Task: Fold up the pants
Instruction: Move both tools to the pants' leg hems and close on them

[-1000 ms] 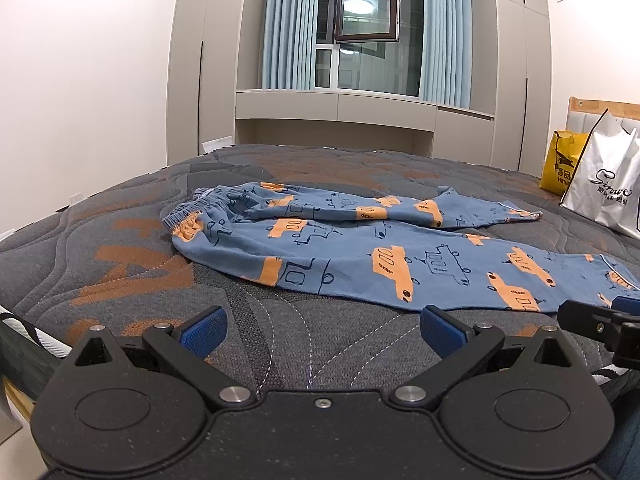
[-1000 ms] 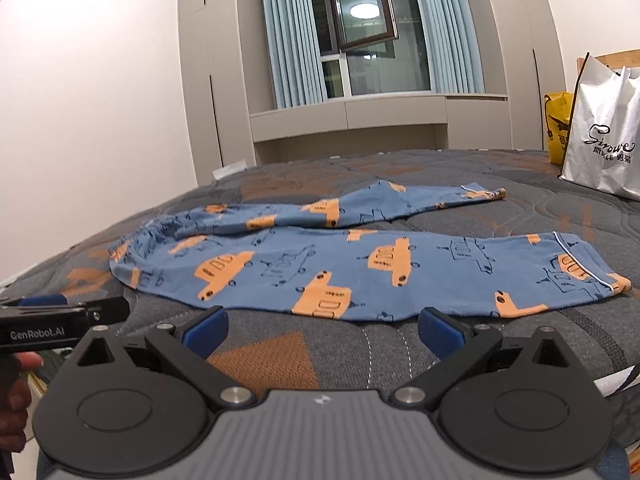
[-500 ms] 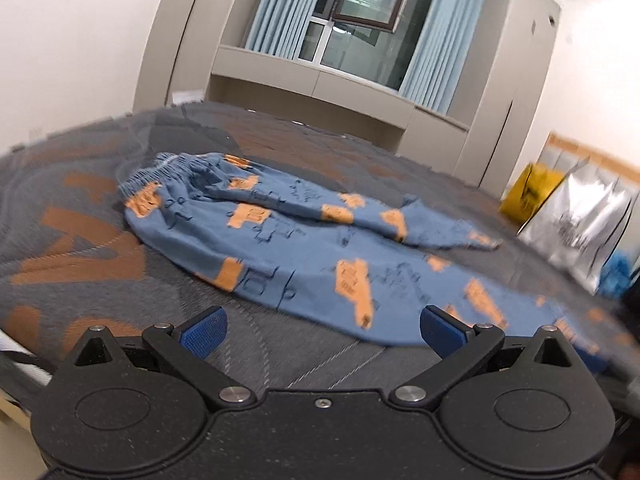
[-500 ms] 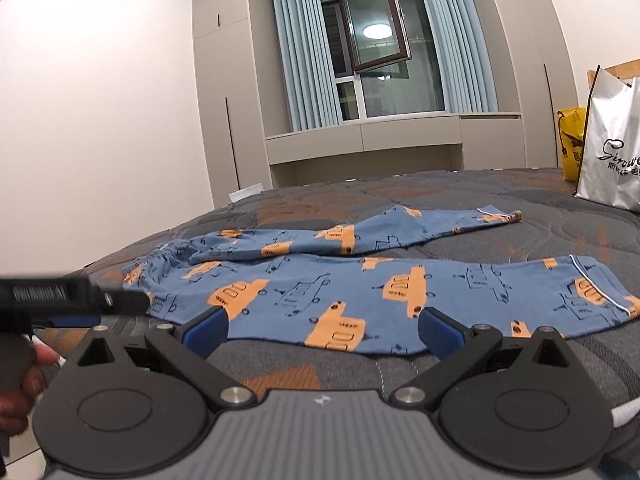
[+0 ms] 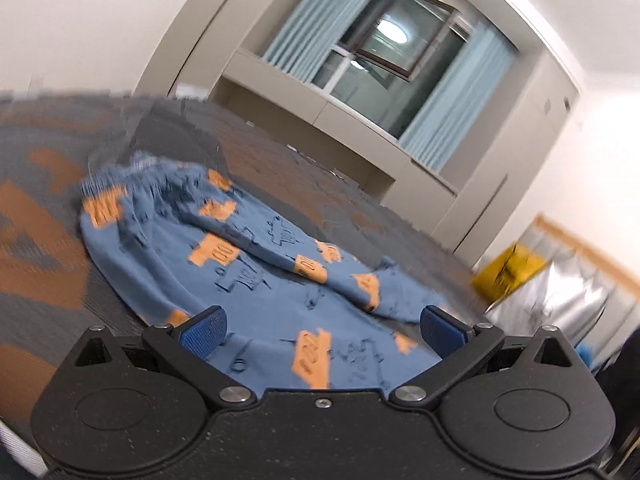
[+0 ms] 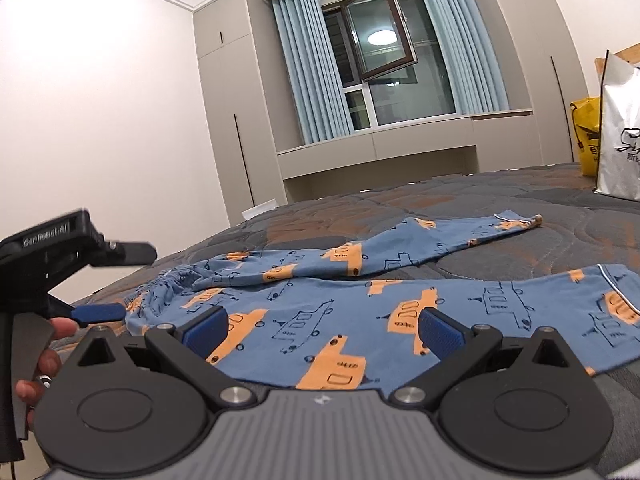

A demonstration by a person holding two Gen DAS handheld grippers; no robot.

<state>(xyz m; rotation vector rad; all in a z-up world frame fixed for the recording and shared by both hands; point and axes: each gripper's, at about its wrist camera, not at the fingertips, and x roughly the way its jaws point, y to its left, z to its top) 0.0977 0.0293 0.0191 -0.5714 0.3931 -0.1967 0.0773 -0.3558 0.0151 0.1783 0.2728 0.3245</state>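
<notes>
Although the pants (image 6: 360, 312) lie spread flat on the bed (image 6: 520, 200), legs toward 2 o'clock, nothing is folded yet; my left gripper (image 5: 320, 328) and right gripper (image 6: 322, 328) are wide and empty.

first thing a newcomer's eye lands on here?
The blue pants with orange car prints, spread unfolded across the dark quilted bed, legs splayed apart toward the right. Next, both grippers open just short of the cloth: the right gripper at the near leg, the left gripper nearer the waistband end. A silver bag stands far right.
</notes>
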